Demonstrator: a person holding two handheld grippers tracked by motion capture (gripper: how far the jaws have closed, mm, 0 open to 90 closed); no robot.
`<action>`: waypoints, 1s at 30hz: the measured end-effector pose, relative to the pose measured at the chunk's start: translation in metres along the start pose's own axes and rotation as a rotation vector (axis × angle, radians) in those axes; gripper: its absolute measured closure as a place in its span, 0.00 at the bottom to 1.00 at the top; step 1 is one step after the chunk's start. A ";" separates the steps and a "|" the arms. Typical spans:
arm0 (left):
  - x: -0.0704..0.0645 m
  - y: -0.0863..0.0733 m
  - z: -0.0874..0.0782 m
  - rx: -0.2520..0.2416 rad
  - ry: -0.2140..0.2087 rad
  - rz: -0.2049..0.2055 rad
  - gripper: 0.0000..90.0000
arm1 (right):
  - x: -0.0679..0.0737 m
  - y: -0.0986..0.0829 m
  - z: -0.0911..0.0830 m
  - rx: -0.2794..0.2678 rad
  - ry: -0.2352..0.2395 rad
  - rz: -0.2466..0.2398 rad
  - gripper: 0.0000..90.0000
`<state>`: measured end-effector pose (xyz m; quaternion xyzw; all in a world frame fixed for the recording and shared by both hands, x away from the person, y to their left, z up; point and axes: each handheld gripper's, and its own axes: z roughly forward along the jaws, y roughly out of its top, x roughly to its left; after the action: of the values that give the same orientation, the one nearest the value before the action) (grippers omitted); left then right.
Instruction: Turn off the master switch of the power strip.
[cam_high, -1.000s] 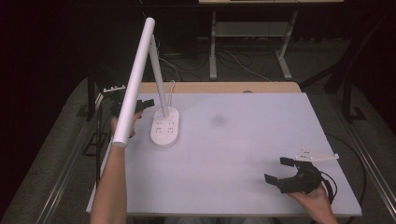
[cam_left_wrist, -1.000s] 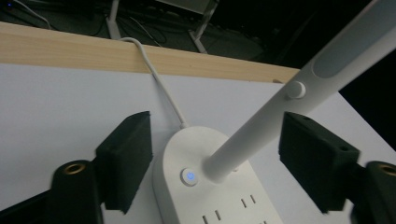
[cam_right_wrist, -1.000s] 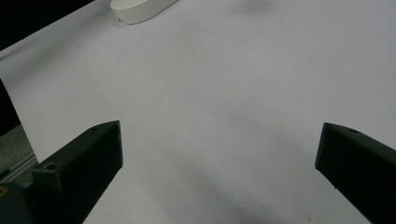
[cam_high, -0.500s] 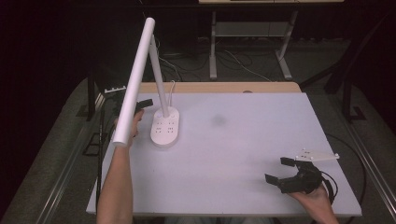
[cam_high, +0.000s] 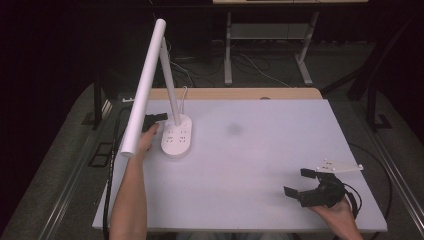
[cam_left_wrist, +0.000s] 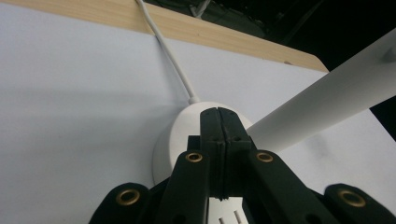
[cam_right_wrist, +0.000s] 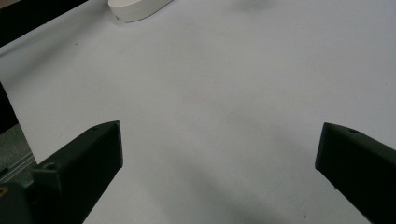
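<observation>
left gripper (cam_left_wrist: 218, 122) fingers together just over the lamp base (cam_high: 177, 137), perhaps touching; right gripper (cam_high: 303, 183) fingers apart, well away

I look down on a white table top (cam_high: 280, 165) with a strip of light wood (cam_high: 235, 93) along its far edge. Around it lies a grey carpet floor (cam_high: 60, 165), and the room behind is very dark. Beyond the table I see the metal legs of a second table (cam_high: 228, 55), with loose cables (cam_high: 260, 67) on the floor between them. A metal rail (cam_high: 75, 175) runs along the left side.
</observation>
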<state>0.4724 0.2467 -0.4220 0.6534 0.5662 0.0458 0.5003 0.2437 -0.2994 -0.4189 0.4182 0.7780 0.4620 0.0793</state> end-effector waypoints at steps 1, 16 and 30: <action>0.000 -0.001 0.001 0.003 0.003 -0.001 0.99 | 0.000 0.000 0.000 0.001 0.000 0.002 0.00; 0.001 -0.008 0.010 0.073 0.018 0.022 0.99 | 0.000 0.000 0.001 0.004 0.001 -0.002 0.00; 0.002 -0.012 0.015 0.083 -0.009 0.024 0.99 | 0.000 -0.001 0.000 0.009 -0.001 0.007 0.00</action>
<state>0.4740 0.2375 -0.4388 0.6806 0.5575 0.0251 0.4747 0.2433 -0.2992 -0.4194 0.4217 0.7785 0.4586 0.0764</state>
